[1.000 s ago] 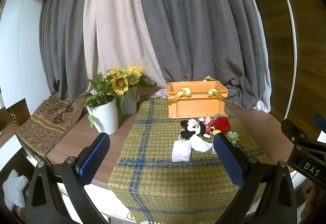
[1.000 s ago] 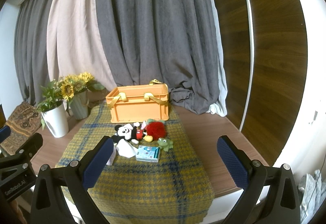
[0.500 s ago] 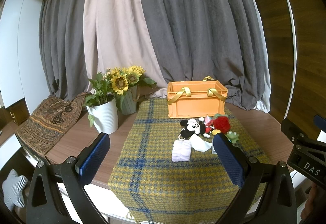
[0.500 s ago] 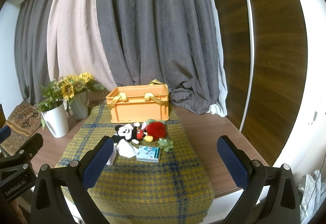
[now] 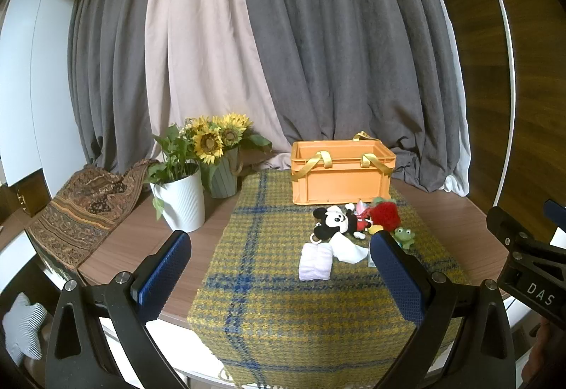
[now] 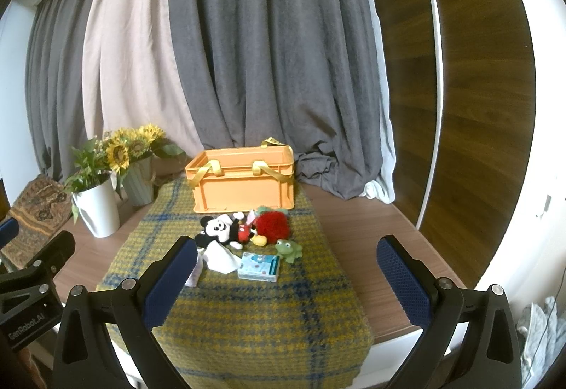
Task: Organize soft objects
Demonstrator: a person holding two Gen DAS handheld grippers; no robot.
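Note:
An orange crate point(image 5: 340, 175) point(image 6: 244, 179) with yellow strap handles stands at the back of a yellow-and-blue plaid cloth point(image 5: 283, 283) point(image 6: 247, 311). In front of it lie a Mickey Mouse plush point(image 5: 334, 221) point(image 6: 223, 230), a red fluffy plush point(image 5: 386, 216) point(image 6: 272, 225), a small green frog point(image 5: 404, 235) point(image 6: 289, 249), a folded white towel point(image 5: 316, 261), a white cloth point(image 5: 348, 249) point(image 6: 221, 258) and a light blue packet point(image 6: 259, 267). My left gripper point(image 5: 281, 276) and my right gripper point(image 6: 286, 279) are both open and empty, held well short of the objects.
A white pot with a green plant point(image 5: 180, 199) point(image 6: 95, 208) and a grey-green vase of sunflowers point(image 5: 221, 162) point(image 6: 138, 176) stand left of the cloth. A patterned brown textile point(image 5: 81, 205) drapes the table's left end. Curtains hang behind. Bare wooden table point(image 6: 357, 230) lies right of the cloth.

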